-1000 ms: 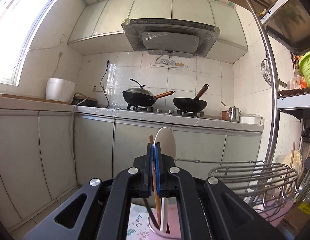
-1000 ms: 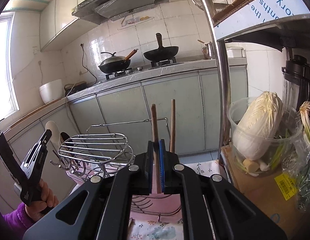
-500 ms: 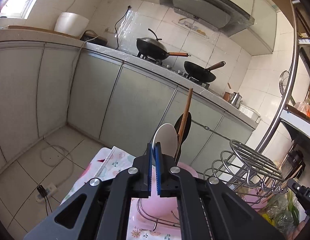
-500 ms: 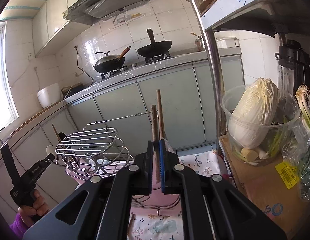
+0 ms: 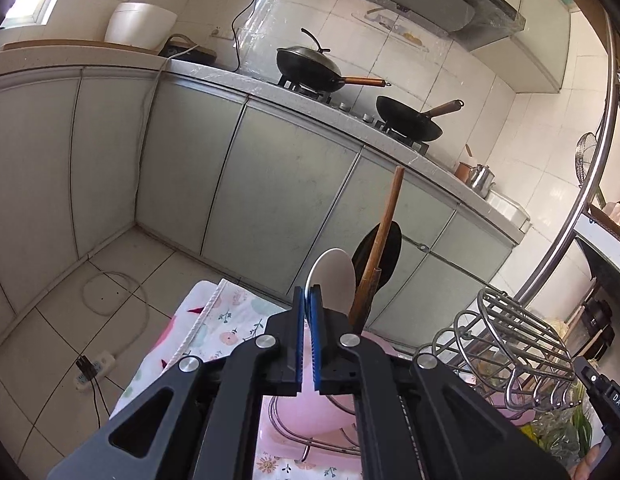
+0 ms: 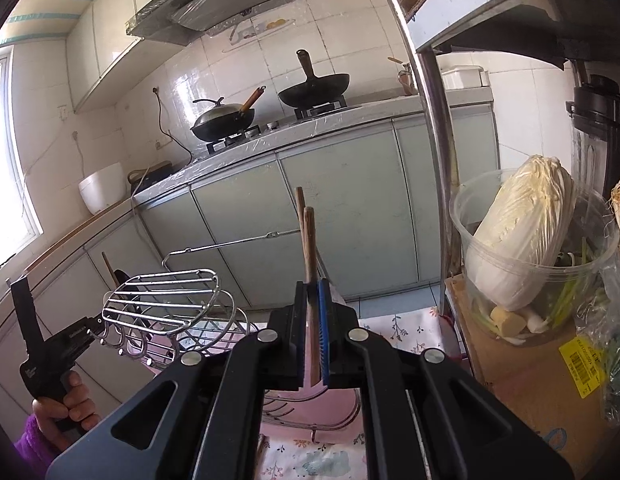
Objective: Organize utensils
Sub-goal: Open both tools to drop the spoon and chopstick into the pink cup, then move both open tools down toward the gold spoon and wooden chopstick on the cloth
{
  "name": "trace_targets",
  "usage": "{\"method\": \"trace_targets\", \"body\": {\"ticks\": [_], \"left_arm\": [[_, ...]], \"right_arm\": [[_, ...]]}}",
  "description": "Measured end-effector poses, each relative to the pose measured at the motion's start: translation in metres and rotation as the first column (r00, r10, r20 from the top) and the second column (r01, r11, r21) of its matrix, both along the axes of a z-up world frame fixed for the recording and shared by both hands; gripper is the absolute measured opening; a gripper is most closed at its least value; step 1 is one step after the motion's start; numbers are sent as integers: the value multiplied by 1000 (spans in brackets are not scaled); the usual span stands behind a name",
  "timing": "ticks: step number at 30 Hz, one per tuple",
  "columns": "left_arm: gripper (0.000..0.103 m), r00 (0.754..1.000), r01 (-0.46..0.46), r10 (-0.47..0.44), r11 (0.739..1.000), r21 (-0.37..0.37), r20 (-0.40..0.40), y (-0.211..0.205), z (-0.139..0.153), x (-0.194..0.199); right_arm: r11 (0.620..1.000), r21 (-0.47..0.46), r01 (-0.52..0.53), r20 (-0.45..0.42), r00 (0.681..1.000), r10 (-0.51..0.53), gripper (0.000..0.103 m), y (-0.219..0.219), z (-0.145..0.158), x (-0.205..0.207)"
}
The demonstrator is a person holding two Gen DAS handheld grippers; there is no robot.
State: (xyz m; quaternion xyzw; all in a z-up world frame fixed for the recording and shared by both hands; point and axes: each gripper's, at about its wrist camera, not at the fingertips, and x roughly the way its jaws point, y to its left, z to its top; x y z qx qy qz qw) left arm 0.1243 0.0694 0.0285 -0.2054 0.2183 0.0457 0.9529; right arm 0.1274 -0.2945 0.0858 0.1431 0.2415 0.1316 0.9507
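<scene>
Over the pink tub (image 5: 305,404), tilts the left gripper (image 5: 308,300) lower, narrow at the white spoon (image 5: 334,280); hold unclear. Still pinches a wooden handle (image 6: 309,248) in the right gripper (image 6: 313,292), unplaced.

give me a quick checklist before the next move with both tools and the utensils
1. Right tool shut on the wooden chopsticks: ok.
2. Chopsticks even at the tips: not ok, one stands higher.
3. Left tool free of the white spoon: cannot tell, its pads sit at the spoon's edge.
4. Wooden-handled utensil standing in the pink holder: ok.
5. Wire rack apart from the right tool: ok.
</scene>
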Motion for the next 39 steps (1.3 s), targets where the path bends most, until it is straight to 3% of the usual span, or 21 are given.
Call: {"method": "trace_targets", "body": {"ticks": [5,9,15,19,25,31,39], "left_arm": [[6,999,24,-25,999,-26,-37,-3,-3,6],[28,997,44,-48,998,-54,-60,-2,-6,7],[41,995,79,-82,995,-61,-56,3,-1,0],[44,994,97,-101,993,-71,-48,7,3,-6],[45,993,110,-112,991,-77,-23,12,10,-17],[46,994,105,-106,990,-95,-7,20,18,-29],[46,996,89,-90,994,-56,-12,25,27,-53]], "right_arm": [[1000,25,-16,-12,1000,16,6,-5,-2,4],[1000,23,-10,-28,1000,10,6,-4,0,2],[1000,7,4,-76,997,-3,6,2,0,3],[1000,14,0,-156,988,2,10,5,-9,7],[1000,8,12,-144,990,-11,37,7,-5,-8],[999,13,32,-137,990,-30,40,3,-1,-23],[999,36,24,-142,990,-19,41,5,-5,-48]]}}
